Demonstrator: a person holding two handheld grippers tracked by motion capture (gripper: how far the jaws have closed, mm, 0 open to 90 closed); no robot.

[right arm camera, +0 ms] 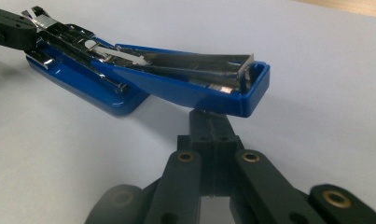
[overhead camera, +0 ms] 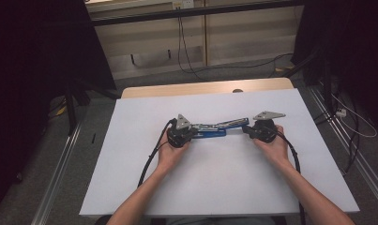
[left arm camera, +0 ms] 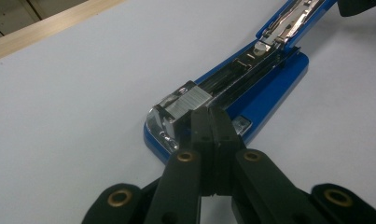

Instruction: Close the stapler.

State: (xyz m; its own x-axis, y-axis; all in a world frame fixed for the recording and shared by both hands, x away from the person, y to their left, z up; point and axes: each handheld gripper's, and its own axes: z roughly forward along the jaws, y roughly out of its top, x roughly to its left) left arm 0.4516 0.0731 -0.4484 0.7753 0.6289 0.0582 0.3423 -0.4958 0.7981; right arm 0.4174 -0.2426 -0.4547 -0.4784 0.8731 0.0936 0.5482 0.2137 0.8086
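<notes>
Though opened, stapler [overhead camera: 214, 128] between closed jaws

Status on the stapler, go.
Left gripper shut, tips at stapler base. Right gripper shut under swung-open lid. White table, nothing in the way.

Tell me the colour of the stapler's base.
Blue; the stapler's base shows best in the left gripper view.
</notes>
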